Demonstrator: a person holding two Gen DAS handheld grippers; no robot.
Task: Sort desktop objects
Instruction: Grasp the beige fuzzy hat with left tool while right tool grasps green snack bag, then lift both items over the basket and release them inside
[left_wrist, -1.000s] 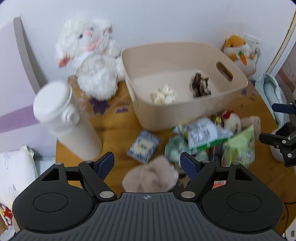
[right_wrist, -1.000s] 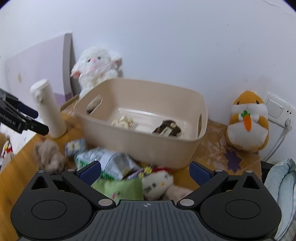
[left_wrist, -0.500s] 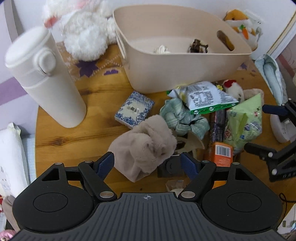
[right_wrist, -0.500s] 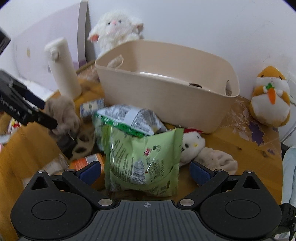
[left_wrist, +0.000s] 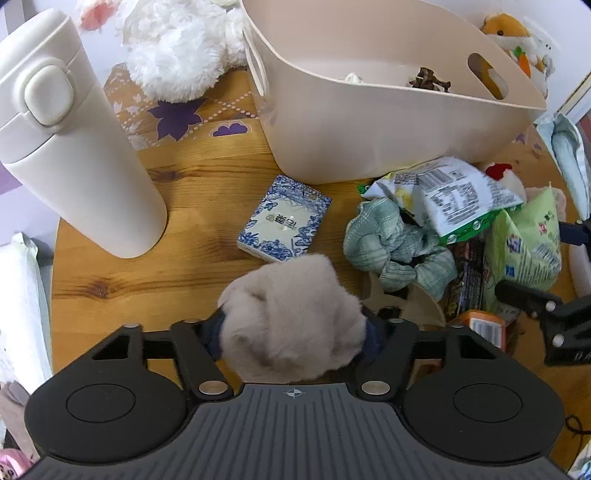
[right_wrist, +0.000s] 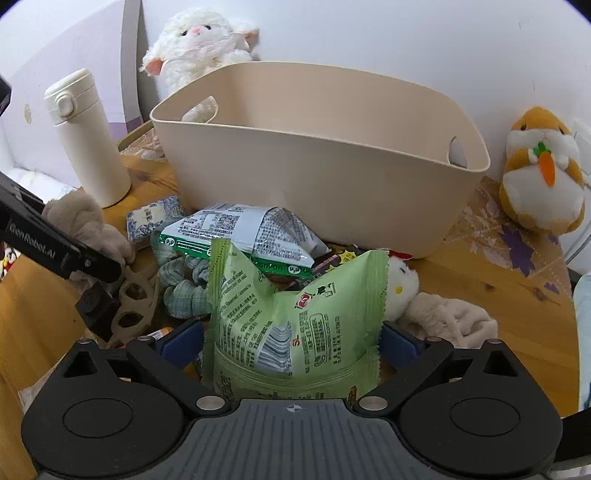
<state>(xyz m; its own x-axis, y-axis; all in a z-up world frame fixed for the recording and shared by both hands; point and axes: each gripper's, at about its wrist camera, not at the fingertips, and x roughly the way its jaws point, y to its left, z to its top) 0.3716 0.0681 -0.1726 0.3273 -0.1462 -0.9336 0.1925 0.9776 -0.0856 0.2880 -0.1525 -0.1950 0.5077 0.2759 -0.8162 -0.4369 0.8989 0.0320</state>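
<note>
Much of the left claw (left_wrist: 293, 332) is buried: the beige fuzzy plush (left_wrist: 295, 317) swells over both blue pads, so only slivers of them show at its flanks. Its jaws are closing with that plush between them and the pads already seem to press into the fur, though the exact contact is hidden. The plush is a soft, pale lump with no clear shape from here, lying on the wooden table (left_wrist: 147, 273) just in front of a blue-and-white patterned packet (left_wrist: 284, 219).

The right claw (right_wrist: 291, 341) has its jaws closing too, standing on either side of the light green snack bag (right_wrist: 295, 325). The crinkled bag covers the inner faces of both pads, so I cannot tell whether they touch it (they look just beside its edges). The bag stands upright, printed text across its front, its bottom cut off by the claw body.

Behind it lies a silver-and-green snack bag (right_wrist: 240, 236), leaning on a green checked scrunchie (right_wrist: 184, 284). A small white plush with a red bow (right_wrist: 400, 284) is half hidden by the green bag.

The beige bin (right_wrist: 321, 177) stands behind the pile; from the left camera two small things inside it show only in part. A white bottle (left_wrist: 70, 140) stands to the left of the bin, a white lamb toy (right_wrist: 199, 48) behind it, and an orange hamster toy (right_wrist: 543, 173) to its right.
</note>
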